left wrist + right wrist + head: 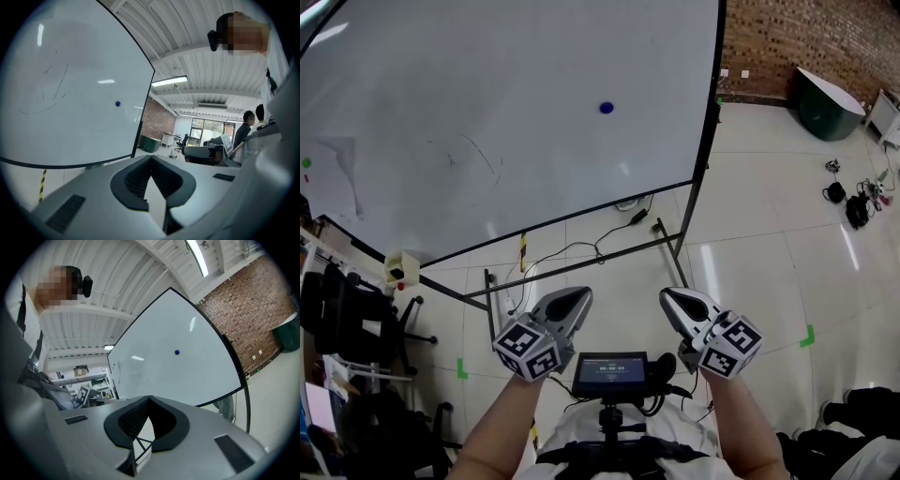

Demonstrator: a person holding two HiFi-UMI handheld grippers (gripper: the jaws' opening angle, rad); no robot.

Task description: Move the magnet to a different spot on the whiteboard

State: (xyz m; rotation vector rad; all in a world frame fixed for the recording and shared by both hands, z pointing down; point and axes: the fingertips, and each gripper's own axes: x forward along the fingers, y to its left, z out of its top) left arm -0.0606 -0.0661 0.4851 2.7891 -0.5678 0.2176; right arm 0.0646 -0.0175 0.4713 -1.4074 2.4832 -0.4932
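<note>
A small blue magnet [607, 108] sticks to the large whiteboard [487, 112], right of its middle. It also shows in the left gripper view as the magnet [117, 103] and in the right gripper view as the magnet [176, 352]. Both grippers hang well short of the board, low in the head view and side by side. My left gripper [579, 298] is shut with nothing in it, its jaws meeting at the tip [151, 158]. My right gripper [673, 298] also looks shut and empty, seen close up as the gripper [149, 398].
The board's black stand [581, 267] has feet and cables on the tiled floor below it. Office chairs [356, 319] crowd the left side. A dark green bin [825, 103] and a brick wall [806, 37] are at the far right, with gear [853, 202] on the floor. People [246, 129] stand in the background.
</note>
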